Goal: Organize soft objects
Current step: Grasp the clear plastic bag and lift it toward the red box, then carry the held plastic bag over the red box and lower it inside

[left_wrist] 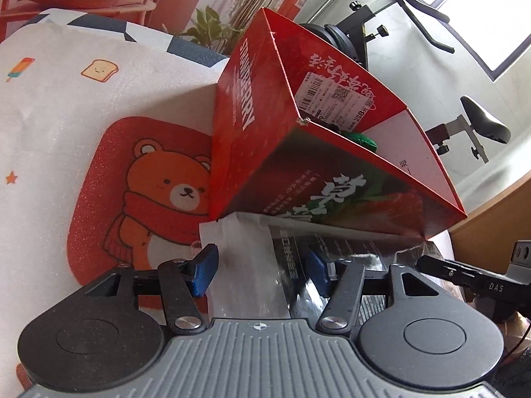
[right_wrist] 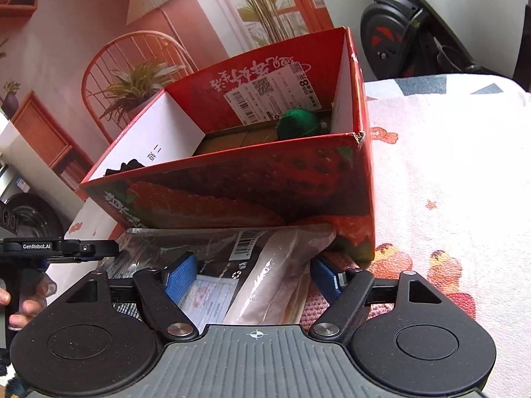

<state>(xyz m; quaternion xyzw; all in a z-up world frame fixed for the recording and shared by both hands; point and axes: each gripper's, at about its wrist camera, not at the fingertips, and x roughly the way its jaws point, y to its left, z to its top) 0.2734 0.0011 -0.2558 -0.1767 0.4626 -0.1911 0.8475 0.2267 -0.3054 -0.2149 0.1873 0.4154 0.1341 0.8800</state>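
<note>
Left wrist view: the left gripper [left_wrist: 262,270] stands with jaws apart around a clear plastic packet [left_wrist: 245,265], pads off it, just near of a red strawberry box [left_wrist: 298,165].

Right wrist view: the right gripper [right_wrist: 255,277] is likewise spread around the packet [right_wrist: 265,278]; green yarn ball [right_wrist: 298,124] lies in the box [right_wrist: 265,192].

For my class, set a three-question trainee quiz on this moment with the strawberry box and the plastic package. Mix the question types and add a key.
1. True or false: the green yarn ball lies inside the red strawberry box.
2. The plastic package lies: A) inside the box, B) in front of the box, between the fingers of the right gripper, C) on the chair.
3. Fill in: the cloth patch beside the box shows an orange ____.

Key: 1 true; 2 B; 3 bear.
</note>
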